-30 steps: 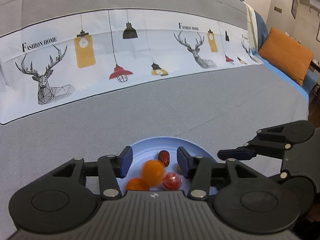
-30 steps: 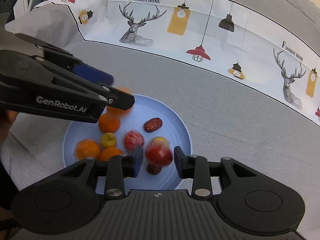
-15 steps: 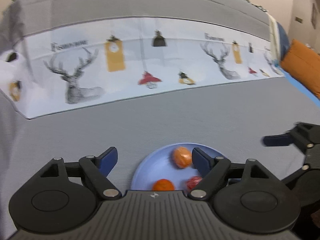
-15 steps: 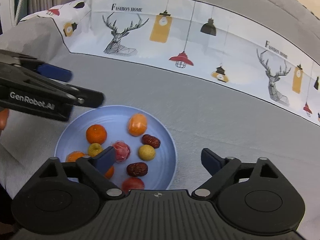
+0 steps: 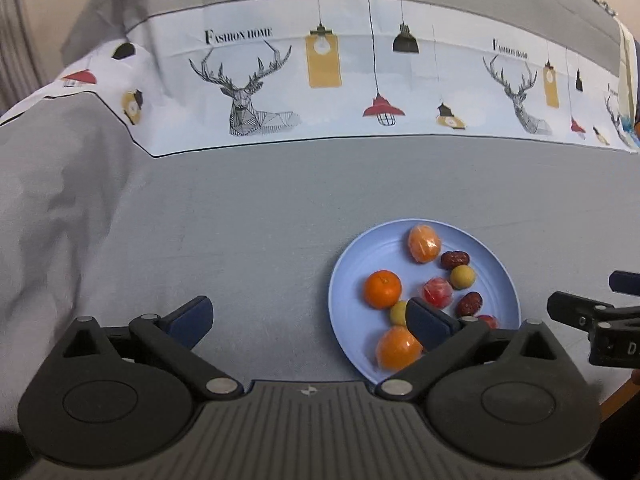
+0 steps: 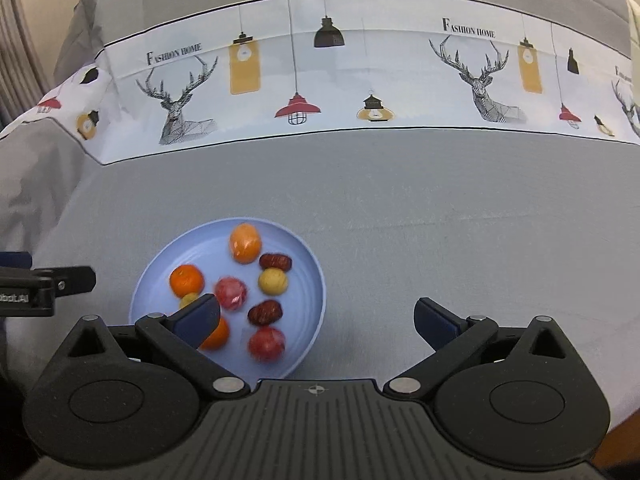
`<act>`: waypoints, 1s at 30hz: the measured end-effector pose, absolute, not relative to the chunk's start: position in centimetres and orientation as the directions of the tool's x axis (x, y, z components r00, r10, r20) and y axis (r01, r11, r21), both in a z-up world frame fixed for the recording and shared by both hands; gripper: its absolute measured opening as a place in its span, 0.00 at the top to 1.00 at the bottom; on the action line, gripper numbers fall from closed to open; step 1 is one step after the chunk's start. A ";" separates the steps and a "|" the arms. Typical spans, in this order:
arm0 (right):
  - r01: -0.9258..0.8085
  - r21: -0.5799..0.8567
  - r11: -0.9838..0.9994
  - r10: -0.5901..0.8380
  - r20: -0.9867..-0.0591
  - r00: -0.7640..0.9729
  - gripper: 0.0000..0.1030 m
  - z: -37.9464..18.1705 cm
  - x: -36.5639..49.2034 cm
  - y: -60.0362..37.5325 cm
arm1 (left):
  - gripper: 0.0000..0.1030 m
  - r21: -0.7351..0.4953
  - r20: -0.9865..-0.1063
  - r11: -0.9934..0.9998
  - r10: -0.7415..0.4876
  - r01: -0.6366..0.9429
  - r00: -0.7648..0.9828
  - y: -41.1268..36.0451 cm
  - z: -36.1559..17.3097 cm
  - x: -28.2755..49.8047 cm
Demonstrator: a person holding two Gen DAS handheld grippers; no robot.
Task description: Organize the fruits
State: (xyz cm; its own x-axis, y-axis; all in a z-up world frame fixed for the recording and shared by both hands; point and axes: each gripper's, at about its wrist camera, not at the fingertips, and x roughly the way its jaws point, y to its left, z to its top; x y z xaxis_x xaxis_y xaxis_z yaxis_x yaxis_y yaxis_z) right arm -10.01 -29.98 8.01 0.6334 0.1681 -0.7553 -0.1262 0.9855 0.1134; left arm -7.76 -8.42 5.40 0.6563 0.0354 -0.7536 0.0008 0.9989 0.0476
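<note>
Both claws spread wide and holding nothing: left claw [image 5: 308, 322] low in the left wrist view with its right pad overlapping the plate's near edge, right claw [image 6: 316, 320] low in the right wrist view with its left pad over the plate's lower left part. All fruit in sight gathered on the pale blue plate [image 6: 312, 276], set on the grey bedspread [image 6: 400, 200] in front of the printed deer-and-lamp band [image 6: 320, 80], lower left of centre in the right wrist view, lower right in the left. On the plate: a wrapped orange [image 6: 245, 242] at the far side, a bare mandarin [image 6: 186, 280] to the left, two dark red dates [image 6: 275, 261] [image 6: 265, 313], a yellow round fruit [image 6: 273, 281], a wrapped pink-red fruit [image 6: 231, 293] in the middle, a red one [image 6: 266, 344] at the near rim, plus a small yellow piece and another orange partly hidden behind the right claw's left pad. No loose fruit visible on the bedspread. Probably the close of the gathering step, or a pause between placements. Next move, if any remains: look for stray fruit outside the frames, then a descent with the pads straddling one piece. Otherwise a clean retreat without nudging the plate.
</note>
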 end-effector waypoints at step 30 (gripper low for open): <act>-0.178 0.024 0.984 0.127 -0.794 0.595 0.01 5.7 -8.7 -29.1 | 0.01 -0.103 -0.838 0.993 -0.118 0.058 0.532 -9.4 1.4 -6.6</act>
